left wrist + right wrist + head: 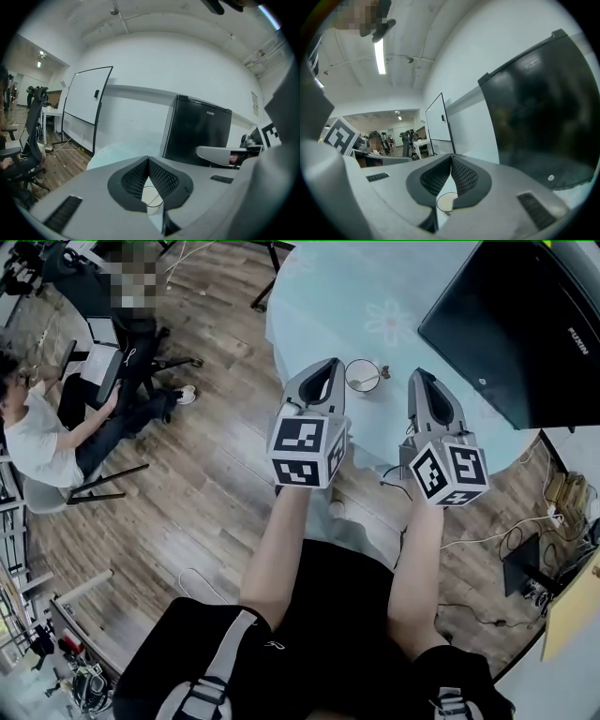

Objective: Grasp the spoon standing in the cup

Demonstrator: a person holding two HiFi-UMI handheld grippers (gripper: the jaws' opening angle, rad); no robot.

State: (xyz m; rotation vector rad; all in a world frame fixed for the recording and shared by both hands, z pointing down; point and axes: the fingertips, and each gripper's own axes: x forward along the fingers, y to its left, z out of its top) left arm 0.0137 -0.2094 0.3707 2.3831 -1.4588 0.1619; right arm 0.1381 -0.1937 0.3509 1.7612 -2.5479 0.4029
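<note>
A small white cup [362,376] stands on the pale blue round table [309,306], near its front edge. A spoon [371,382] rests in the cup, leaning to the right. My left gripper [329,368] is just left of the cup and my right gripper [420,378] is a little to its right; both hover at the table's edge. The left gripper's [148,160] jaws meet at the tips with nothing held, and the cup's rim [152,197] shows below them. The right gripper [451,157] is also shut and empty, with the cup [446,202] below its jaws.
A big black box-like appliance [525,320] fills the table's right side, close to my right gripper. A person [47,432] sits at the left by an office chair [112,352]. Cables [525,568] lie on the wooden floor at right. A whiteboard [86,108] stands beyond the table.
</note>
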